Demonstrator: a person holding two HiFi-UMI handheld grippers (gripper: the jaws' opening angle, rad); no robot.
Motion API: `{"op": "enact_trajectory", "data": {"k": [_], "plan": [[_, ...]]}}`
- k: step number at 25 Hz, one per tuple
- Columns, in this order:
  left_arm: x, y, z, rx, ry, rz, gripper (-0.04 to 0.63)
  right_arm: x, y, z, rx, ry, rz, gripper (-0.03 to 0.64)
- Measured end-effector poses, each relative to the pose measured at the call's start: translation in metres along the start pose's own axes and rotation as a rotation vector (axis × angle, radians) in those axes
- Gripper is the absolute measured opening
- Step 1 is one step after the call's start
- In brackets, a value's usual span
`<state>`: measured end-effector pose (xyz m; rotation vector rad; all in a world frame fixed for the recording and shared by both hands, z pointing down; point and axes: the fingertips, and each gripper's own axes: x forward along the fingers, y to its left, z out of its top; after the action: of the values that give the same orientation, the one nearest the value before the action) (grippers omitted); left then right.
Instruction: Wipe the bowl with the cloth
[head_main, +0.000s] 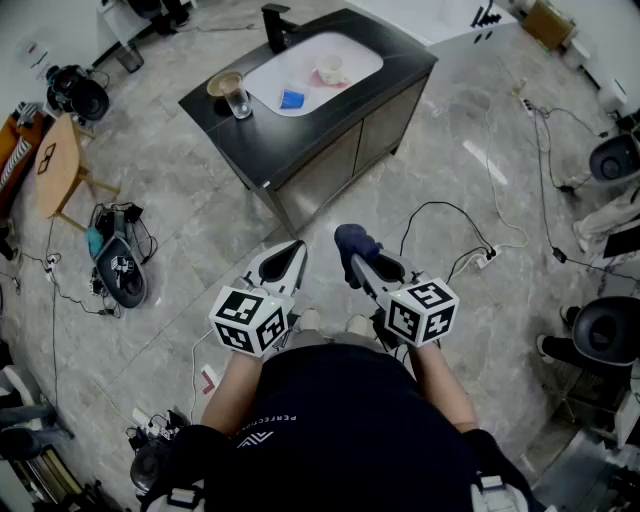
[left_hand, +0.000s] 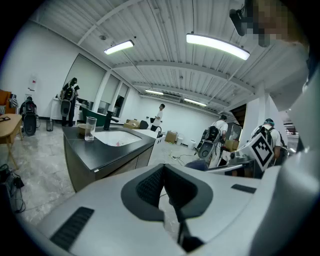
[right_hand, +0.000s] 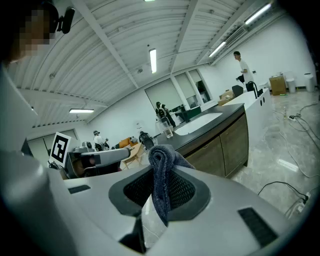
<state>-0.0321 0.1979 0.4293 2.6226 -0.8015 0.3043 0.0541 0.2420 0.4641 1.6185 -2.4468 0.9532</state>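
A dark blue cloth is pinched in my right gripper, which is shut on it; in the right gripper view the cloth bunches up above the closed jaws. My left gripper is shut with nothing in it, its jaws meeting in the left gripper view. Both grippers are held close to my body over the floor, well short of the counter. A small pinkish bowl lies in the white sink far ahead. A tan bowl sits on the counter beside a glass.
The black counter with a dark faucet stands ahead on the marble floor. A blue item lies in the sink. Cables trail on the floor at right, a backpack and wooden table at left.
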Motion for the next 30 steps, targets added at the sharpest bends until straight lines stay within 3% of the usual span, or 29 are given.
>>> {"op": "enact_trajectory", "data": {"k": [10,16,22,30], "plan": [[0.011,-0.011,-0.007,-0.023,0.007,0.019,0.009,-0.013,-0.014,0.001,0.008,-0.001,0.012,0.081],[0.022,-0.022,-0.01,-0.044,0.006,0.038,0.009,-0.025,-0.024,0.005,0.047,-0.007,0.066,0.081],[0.033,-0.044,-0.004,-0.016,-0.008,0.036,0.009,-0.032,-0.034,0.008,0.022,0.013,0.102,0.081],[0.031,-0.042,-0.013,-0.032,0.003,0.059,0.009,-0.031,-0.039,0.009,0.026,0.022,0.144,0.081]]}}
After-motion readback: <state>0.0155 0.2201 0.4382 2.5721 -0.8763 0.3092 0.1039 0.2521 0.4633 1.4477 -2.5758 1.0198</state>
